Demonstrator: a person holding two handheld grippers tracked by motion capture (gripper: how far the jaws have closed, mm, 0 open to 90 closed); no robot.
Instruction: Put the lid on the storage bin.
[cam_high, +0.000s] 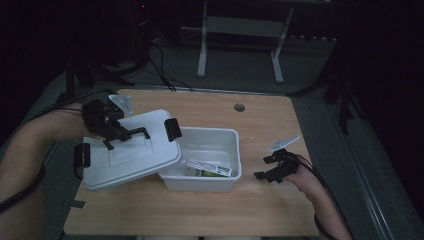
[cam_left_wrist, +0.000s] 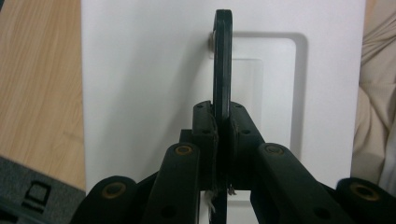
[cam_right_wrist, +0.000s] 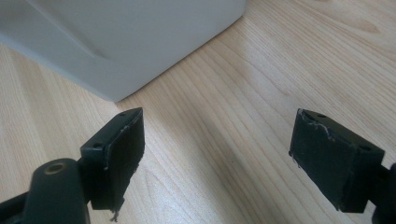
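A white lid (cam_high: 130, 156) with black latches hangs tilted over the left end of an open white box (cam_high: 220, 134). One lid edge overlaps the box rim. My left gripper (cam_high: 120, 136) is shut on the lid's black handle (cam_high: 139, 132). In the left gripper view the pads of my left gripper (cam_left_wrist: 222, 126) pinch the thin handle (cam_left_wrist: 222, 60) against the lid (cam_left_wrist: 140, 84). Inside the box lies a green and white packet (cam_high: 210, 168). My right gripper (cam_high: 263, 167) rests open on the table, right of the box. In the right gripper view my right gripper (cam_right_wrist: 217, 154) has nothing between its jaws, and the box corner (cam_right_wrist: 116, 37) lies ahead.
The wooden table (cam_high: 280, 210) has a cable hole (cam_high: 239, 107) near its far edge. Behind the table a white frame stand (cam_high: 202, 55) rises from the dark floor, with cables nearby. Pale fabric (cam_left_wrist: 373, 93) shows beside the lid in the left gripper view.
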